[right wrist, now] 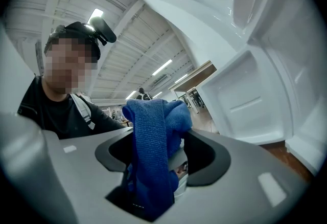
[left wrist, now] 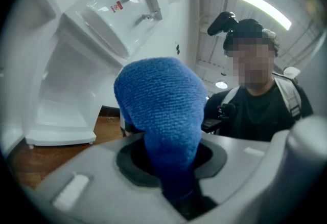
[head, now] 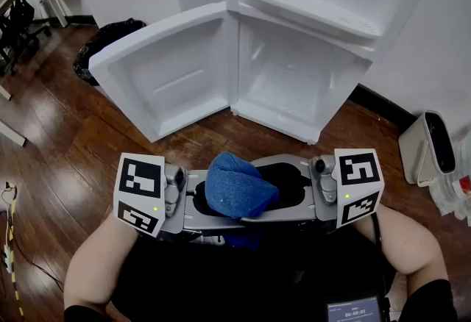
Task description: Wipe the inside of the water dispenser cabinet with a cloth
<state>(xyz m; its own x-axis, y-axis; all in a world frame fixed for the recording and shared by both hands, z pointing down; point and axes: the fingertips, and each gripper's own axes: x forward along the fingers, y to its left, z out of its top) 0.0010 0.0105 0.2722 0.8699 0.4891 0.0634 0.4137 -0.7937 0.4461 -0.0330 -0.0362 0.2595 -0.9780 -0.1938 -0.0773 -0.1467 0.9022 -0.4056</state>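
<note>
Left hand-held gripper above wooden floor

The cloth is seen to be a thick blue fabric, matt and nubbly, with a looped, towel-like pile. The water dispenser cabinet and its door are moulded in smooth white plastic, and a soft gloss is caught along the ribs and edges. The floor is laid in dark wooden boards, polished, with pale reflections carried on the finish. The left gripper and the right gripper are cased in smooth, matt grey plastic, each opening being ringed by a darker matt insert. The marker cube is faced in flat white with black print. A black bag is made of crinkled, shiny film.
</note>
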